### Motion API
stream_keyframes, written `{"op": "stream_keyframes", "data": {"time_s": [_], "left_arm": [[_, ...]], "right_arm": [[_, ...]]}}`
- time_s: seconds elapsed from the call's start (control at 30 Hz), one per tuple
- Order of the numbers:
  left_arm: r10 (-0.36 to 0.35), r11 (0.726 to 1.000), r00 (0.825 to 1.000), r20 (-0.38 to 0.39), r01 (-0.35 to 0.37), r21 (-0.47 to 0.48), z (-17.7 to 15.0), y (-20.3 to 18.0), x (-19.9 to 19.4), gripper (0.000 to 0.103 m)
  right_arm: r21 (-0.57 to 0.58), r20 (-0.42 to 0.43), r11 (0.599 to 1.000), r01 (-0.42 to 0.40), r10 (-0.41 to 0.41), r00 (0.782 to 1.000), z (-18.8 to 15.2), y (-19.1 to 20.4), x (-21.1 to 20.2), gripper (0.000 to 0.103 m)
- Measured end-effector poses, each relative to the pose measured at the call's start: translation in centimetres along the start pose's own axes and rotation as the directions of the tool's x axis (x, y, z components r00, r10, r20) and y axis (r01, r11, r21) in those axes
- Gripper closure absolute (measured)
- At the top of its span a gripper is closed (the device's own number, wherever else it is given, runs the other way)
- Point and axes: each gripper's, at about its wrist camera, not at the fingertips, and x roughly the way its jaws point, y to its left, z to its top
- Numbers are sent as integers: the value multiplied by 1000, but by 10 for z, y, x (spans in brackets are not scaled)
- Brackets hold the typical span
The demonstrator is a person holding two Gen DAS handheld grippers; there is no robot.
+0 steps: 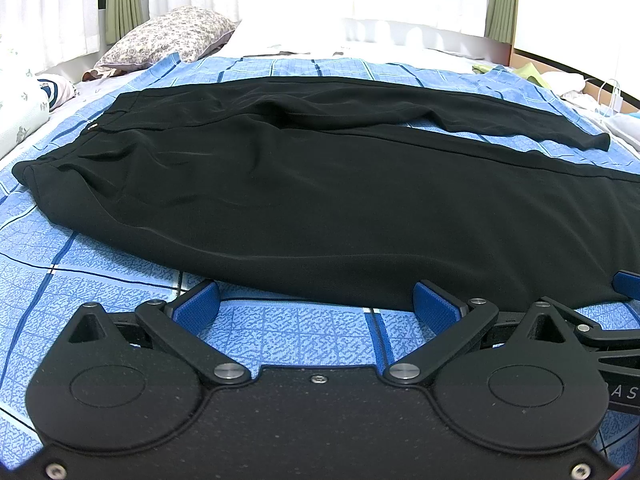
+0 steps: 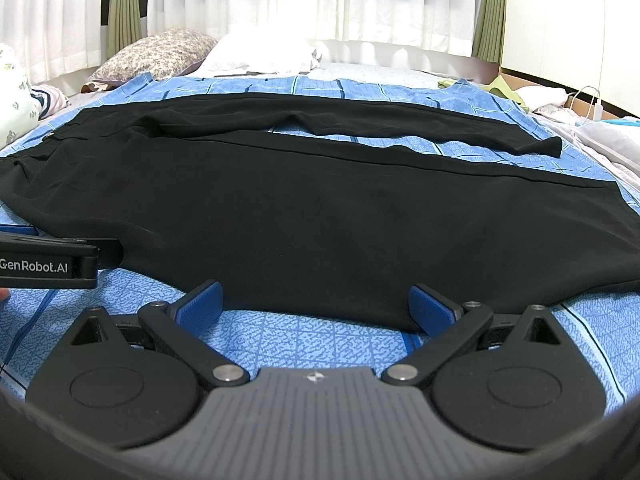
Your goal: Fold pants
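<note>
Black pants (image 1: 320, 184) lie spread flat on a blue checked bedcover (image 1: 100, 272), waistband at the left, legs running right; they also show in the right wrist view (image 2: 320, 208). The far leg ends at a hem (image 2: 552, 146). My left gripper (image 1: 318, 304) is open and empty, its blue pads (image 1: 198, 306) just short of the near edge of the near leg. My right gripper (image 2: 316, 302) is open and empty at the same edge, further right. The left gripper's body shows at the left of the right wrist view (image 2: 52, 262).
A floral pillow (image 1: 168, 36) and a white pillow (image 2: 260, 54) lie at the far side by white curtains. Folded cloth lies at the far left (image 1: 24, 108). White cloth, green cloth and a charger cable (image 2: 588, 108) sit at the far right.
</note>
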Motion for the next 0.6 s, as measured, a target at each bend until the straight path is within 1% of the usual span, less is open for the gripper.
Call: {"op": "stream_keyframes", "data": {"time_s": [0.6], "left_arm": [[0, 1000, 1000, 1, 0, 1, 0, 0, 0, 0]], "right_arm": [[0, 1, 1000, 0, 0, 1000, 0, 2, -1, 0]]}}
